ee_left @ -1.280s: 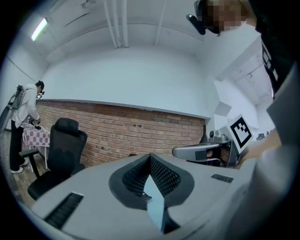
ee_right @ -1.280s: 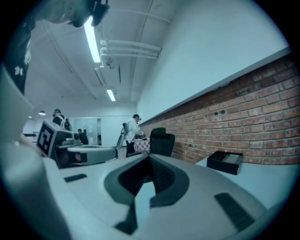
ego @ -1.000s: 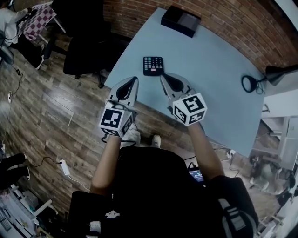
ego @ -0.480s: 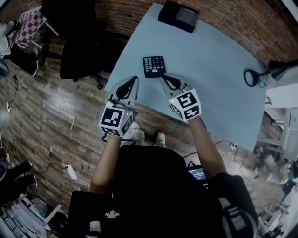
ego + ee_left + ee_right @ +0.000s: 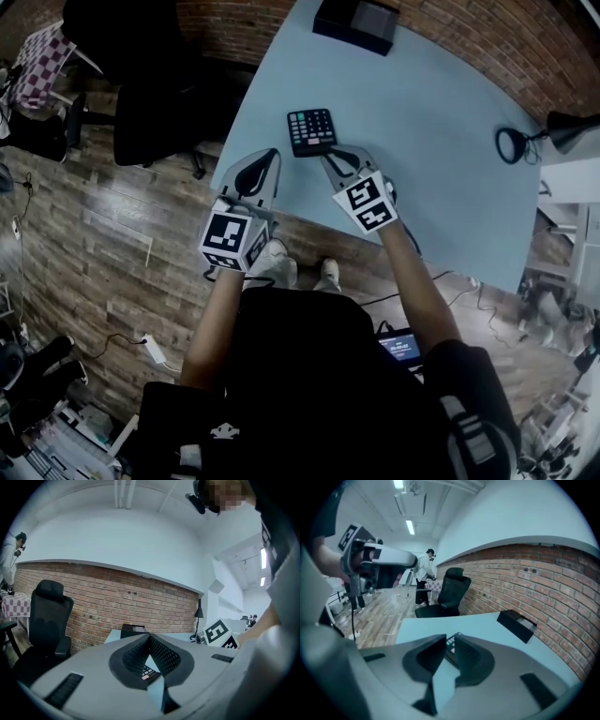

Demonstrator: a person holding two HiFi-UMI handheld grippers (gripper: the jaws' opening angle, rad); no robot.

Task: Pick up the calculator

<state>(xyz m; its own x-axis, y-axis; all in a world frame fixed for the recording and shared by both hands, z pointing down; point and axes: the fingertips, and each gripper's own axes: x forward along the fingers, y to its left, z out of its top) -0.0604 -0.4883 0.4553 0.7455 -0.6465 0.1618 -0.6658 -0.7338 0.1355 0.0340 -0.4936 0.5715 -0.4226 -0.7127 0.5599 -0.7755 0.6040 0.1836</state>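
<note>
Pale blue and smooth, the table [image 5: 441, 112] carries the flat black calculator [image 5: 311, 131], its coloured keys too small to read. It lies just ahead of the right gripper [image 5: 339, 157], with the left gripper [image 5: 270, 156] alongside. Both bear black-and-white marker cubes [image 5: 228, 241].

In the left gripper view, ribbed grey jaws press together at the tips, empty.

In the right gripper view, the jaws have just been opening and stand slightly spread. Nothing is between them, and the calculator lies beyond the gap.

The black box [image 5: 356, 21] at the desk's [image 5: 441, 187] far edge is cut off by the head view's top edge, and the lamp [image 5: 564, 129] at the right by the right edge. The calculator's [image 5: 311, 130] key markings are too small to be read. In the left gripper view, most of it is hidden behind the left tool [image 5: 150, 636].
</note>
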